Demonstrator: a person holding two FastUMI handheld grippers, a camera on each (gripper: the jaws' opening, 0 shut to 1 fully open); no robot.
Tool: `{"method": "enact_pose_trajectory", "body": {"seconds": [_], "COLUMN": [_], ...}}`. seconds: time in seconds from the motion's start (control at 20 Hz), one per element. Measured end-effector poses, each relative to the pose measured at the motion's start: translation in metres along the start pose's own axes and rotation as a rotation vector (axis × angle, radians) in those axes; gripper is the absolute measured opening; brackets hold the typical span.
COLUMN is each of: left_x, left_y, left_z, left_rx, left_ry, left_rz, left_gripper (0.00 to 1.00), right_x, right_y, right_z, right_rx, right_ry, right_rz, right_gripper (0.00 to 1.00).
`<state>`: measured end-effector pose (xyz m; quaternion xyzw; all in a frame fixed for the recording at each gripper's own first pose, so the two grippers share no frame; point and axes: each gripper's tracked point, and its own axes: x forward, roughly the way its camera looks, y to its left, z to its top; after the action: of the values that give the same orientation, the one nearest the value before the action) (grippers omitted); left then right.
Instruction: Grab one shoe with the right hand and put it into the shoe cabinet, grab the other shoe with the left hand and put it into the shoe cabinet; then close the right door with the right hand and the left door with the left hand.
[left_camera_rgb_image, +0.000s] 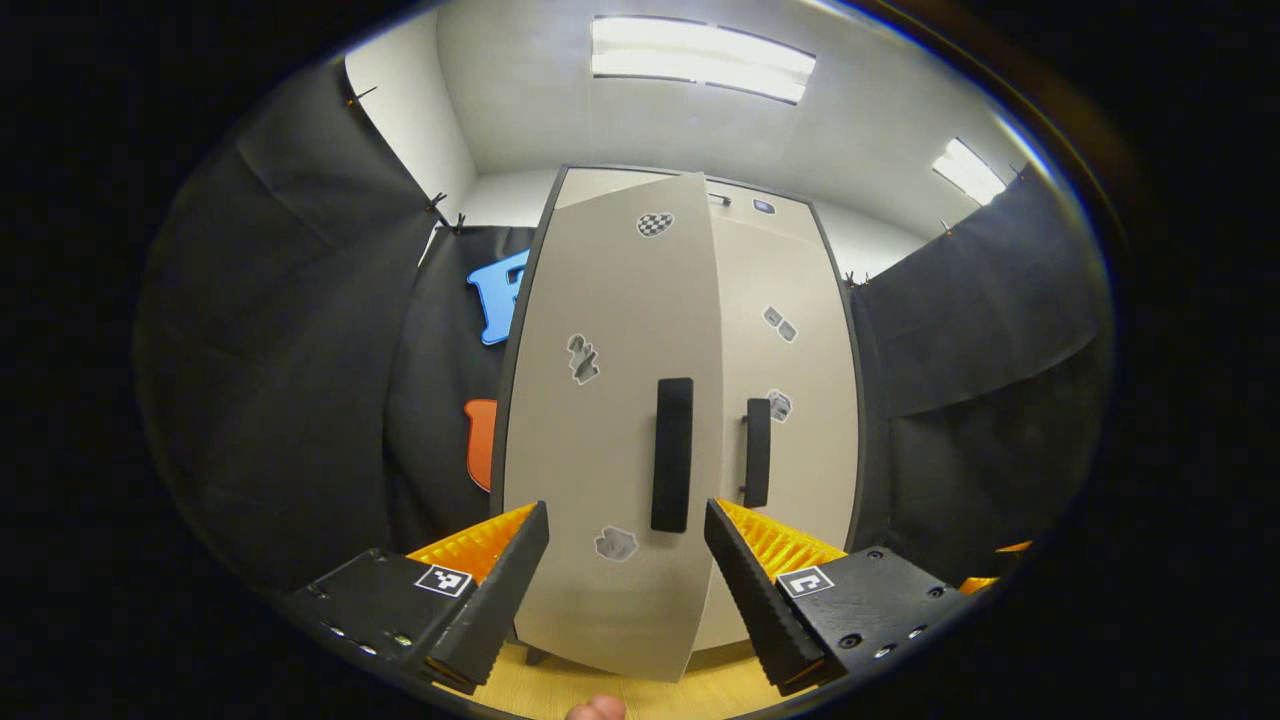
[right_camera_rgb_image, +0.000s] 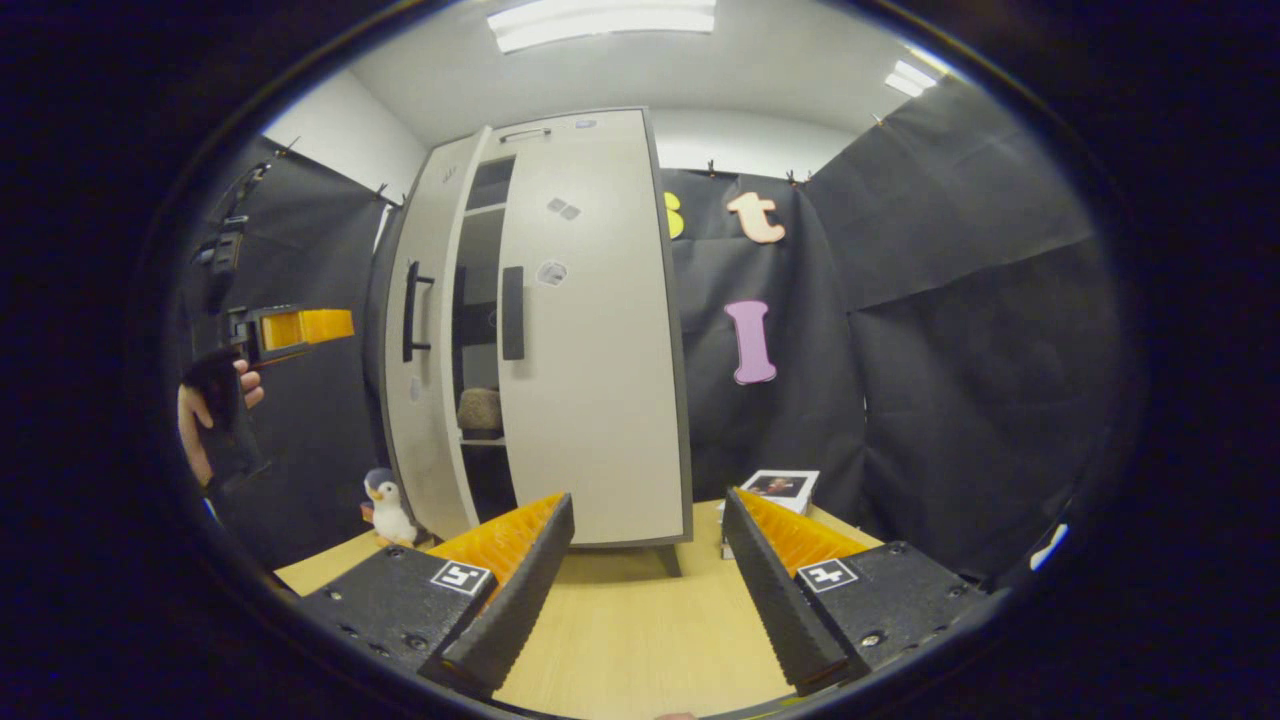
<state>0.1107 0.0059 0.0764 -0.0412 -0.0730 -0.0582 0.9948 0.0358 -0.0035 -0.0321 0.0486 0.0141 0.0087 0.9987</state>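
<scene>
Right gripper view: left door ajar.

There are one shoe cabinet with two doors and two black handles, one shoe inside, one toy penguin, one book stack, and two grippers.
</scene>
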Motion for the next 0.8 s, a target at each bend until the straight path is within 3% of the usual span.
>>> {"method": "enact_pose_trajectory", "body": {"seconds": [0.2, 0.8], "left_x": [-0.030, -0.108], "left_y": [-0.023, -0.039], "left_z": [-0.034, -0.109], "left_rx": [0.051, 0.011], "left_ry": [0.047, 0.176], "left_rz": [-0.001, 0.063], "left_gripper": [0.95, 0.95], "right_x": [0.001, 0.005], "right_y": [0.005, 0.020], "right_z": [-0.004, -0.034], "right_rx": [0.003, 0.000], "right_ry": [0.015, 0.062], "right_rz": [0.022, 0.065], "right_gripper": [0.96, 0.97]}}
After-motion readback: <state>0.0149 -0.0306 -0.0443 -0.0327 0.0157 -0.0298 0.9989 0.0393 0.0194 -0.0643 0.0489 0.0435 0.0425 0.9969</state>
